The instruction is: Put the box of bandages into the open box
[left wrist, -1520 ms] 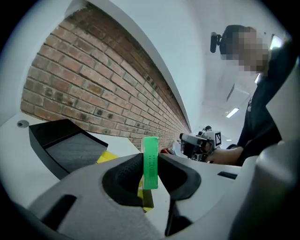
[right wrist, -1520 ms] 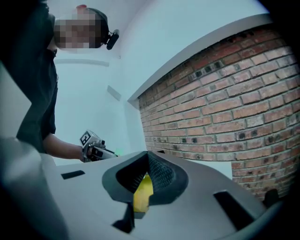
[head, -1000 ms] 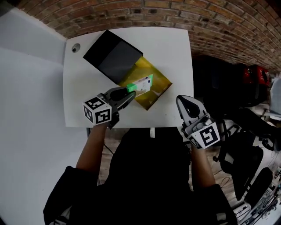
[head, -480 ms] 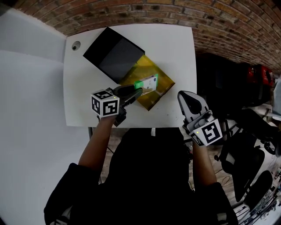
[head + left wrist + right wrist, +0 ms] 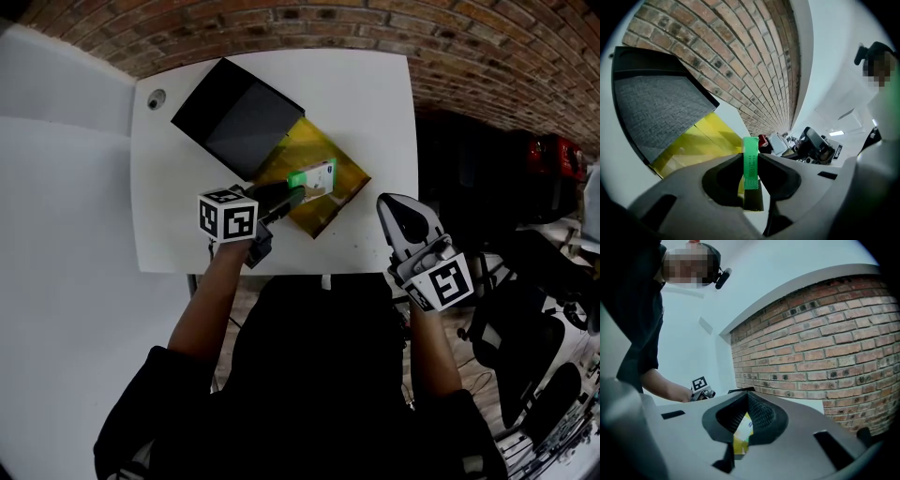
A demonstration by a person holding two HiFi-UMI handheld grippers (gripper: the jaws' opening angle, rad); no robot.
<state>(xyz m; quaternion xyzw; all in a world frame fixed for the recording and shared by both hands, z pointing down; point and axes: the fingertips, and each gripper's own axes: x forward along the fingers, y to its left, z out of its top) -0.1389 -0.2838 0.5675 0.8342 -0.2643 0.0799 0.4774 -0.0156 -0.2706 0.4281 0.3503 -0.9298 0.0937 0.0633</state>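
Note:
The box of bandages [image 5: 315, 176], white with a green end, hangs over the yellow inside of the open box [image 5: 343, 174]. My left gripper [image 5: 293, 194] is shut on its green end. In the left gripper view the green edge of the bandage box [image 5: 750, 157] stands upright between the jaws of the left gripper [image 5: 751, 174], with the open box's yellow floor [image 5: 693, 145] beyond. My right gripper [image 5: 401, 217] hovers at the table's front right edge, shut and holding nothing. Through the right gripper [image 5: 742, 430] I glimpse the bandage box [image 5: 744, 426].
The open box's black lid [image 5: 236, 116] lies folded back toward the far left, grey-lined in the left gripper view [image 5: 656, 105]. The white table [image 5: 375, 103] has a round hole [image 5: 156, 97] at its far left corner. A brick wall [image 5: 487, 56] lies beyond; dark chairs stand at the right.
My left gripper has carried the bandage box a little to the right and farther in over the yellow box. The right gripper has barely moved.

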